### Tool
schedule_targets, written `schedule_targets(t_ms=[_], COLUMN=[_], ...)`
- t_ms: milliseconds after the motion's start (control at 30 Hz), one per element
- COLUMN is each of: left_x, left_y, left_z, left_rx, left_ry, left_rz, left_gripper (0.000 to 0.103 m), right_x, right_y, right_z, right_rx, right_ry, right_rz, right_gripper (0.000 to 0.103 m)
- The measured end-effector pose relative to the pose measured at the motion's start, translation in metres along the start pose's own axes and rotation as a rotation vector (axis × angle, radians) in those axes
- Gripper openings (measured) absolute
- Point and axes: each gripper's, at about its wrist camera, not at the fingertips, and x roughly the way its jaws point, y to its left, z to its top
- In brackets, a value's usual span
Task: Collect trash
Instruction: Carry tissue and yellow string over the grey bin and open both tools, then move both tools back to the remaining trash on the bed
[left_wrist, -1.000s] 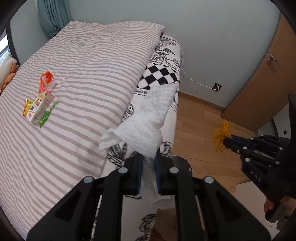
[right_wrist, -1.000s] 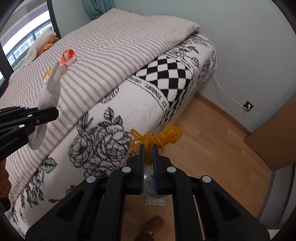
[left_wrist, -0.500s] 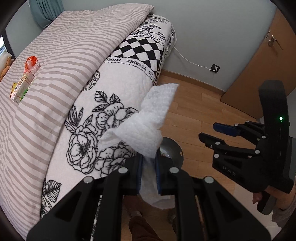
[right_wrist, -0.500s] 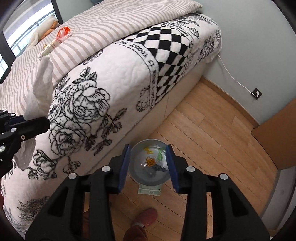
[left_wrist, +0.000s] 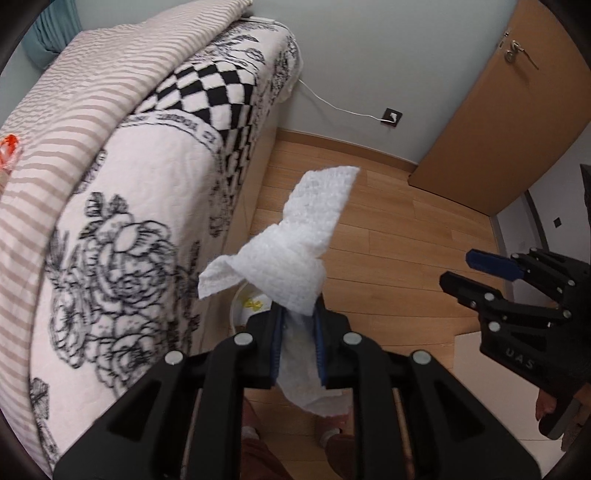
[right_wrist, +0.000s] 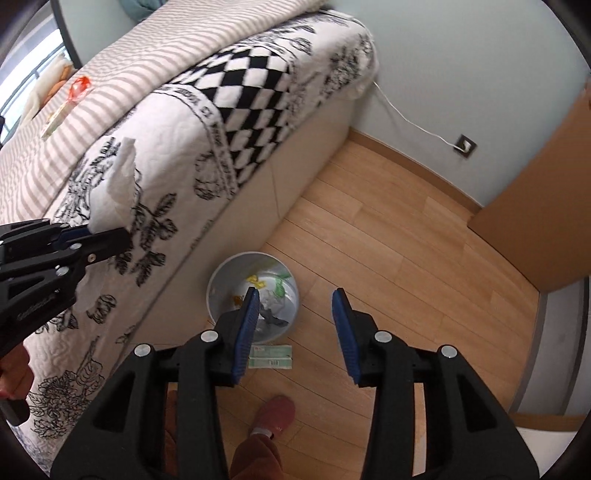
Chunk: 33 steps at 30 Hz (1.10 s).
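My left gripper (left_wrist: 298, 314) is shut on a crumpled white paper towel (left_wrist: 295, 251) and holds it above the floor beside the bed; the towel also shows in the right wrist view (right_wrist: 114, 192). A round grey trash bin (right_wrist: 221, 280) with several scraps inside stands on the wooden floor by the bed; in the left wrist view only a sliver of the bin (left_wrist: 240, 306) shows behind the towel. My right gripper (right_wrist: 293, 301) is open and empty above the bin's right side. More trash, an orange wrapper (right_wrist: 79, 86) and a carton (right_wrist: 55, 116), lies on the striped bedcover.
The bed (right_wrist: 184, 110) with floral and checkered quilt fills the left. A small green and white packet (right_wrist: 269, 356) lies on the floor by the bin. A wooden door (left_wrist: 498, 110) is at right. A cable runs to a wall socket (right_wrist: 464, 146). The person's slipper (right_wrist: 275, 413) is below.
The right gripper opened and let the yellow rubber bands fall into the bin, then opened wider. The left gripper carried the towel from over the bed toward the bin.
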Motion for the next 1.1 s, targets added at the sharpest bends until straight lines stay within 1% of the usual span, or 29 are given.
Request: schedule_targets(t_ms=[33,67,100,133,267,367,567,700,767,800,867,1000,1100], left_x=[0.005,0.011,0.015,0.018,0.028,0.025,-0.005,-0.043,-0.065,-0.075,-0.098,-0.143,-0.169], left_y=[-0.002,-0.004,-0.006,-0.007,-0.004,0.004,0.034,0.07,0.093,0.103,0.126,0.182,0.224], left_z=[0.001,0.002,0.003,0.004,0.007,0.009,0.011,0.015,0.018,0.018,0.021,0.027,0.032], left_rx=[0.003,0.007,0.014,0.022,0.022,0.014,-0.017,-0.068,-0.094,-0.106,-0.13,-0.184,-0.222], left_ry=[0.006,0.004,-0.003,-0.007,0.013,0.022,0.011,-0.024,-0.045,-0.056,-0.08,-0.13,-0.159], left_rz=[-0.003,0.005,0.016,0.026,0.05,0.058,0.083,0.117,0.141,0.151,0.177,0.237,0.282], left_gripper=[0.032,0.038,0.048,0.053,0.054,0.054,0.055,0.06,0.061,0.061,0.061,0.061,0.062], right_x=[0.0,0.001,0.002,0.002,-0.001,-0.006,-0.021,-0.037,-0.045,-0.049,-0.057,-0.071,-0.078], right_y=[-0.003,-0.007,-0.01,-0.012,-0.018,-0.016,0.008,0.045,0.067,0.078,0.107,0.164,0.212], right_z=[-0.002,-0.005,-0.006,-0.008,-0.009,-0.006,0.016,0.043,0.059,0.066,0.085,0.122,0.151], right_rx=[0.006,0.012,0.017,0.022,0.033,0.031,0.012,-0.026,-0.05,-0.061,-0.087,-0.154,-0.206], right_ry=[0.005,0.01,0.013,0.017,0.022,0.017,-0.011,-0.046,-0.069,-0.079,-0.107,-0.155,-0.186], right_rz=[-0.003,-0.008,-0.011,-0.016,-0.027,-0.034,-0.026,0.003,0.021,0.029,0.053,0.101,0.14], right_gripper=[0.04,0.04,0.04,0.04,0.04,0.04,0.04,0.04,0.04,0.043,0.046,0.046,0.046])
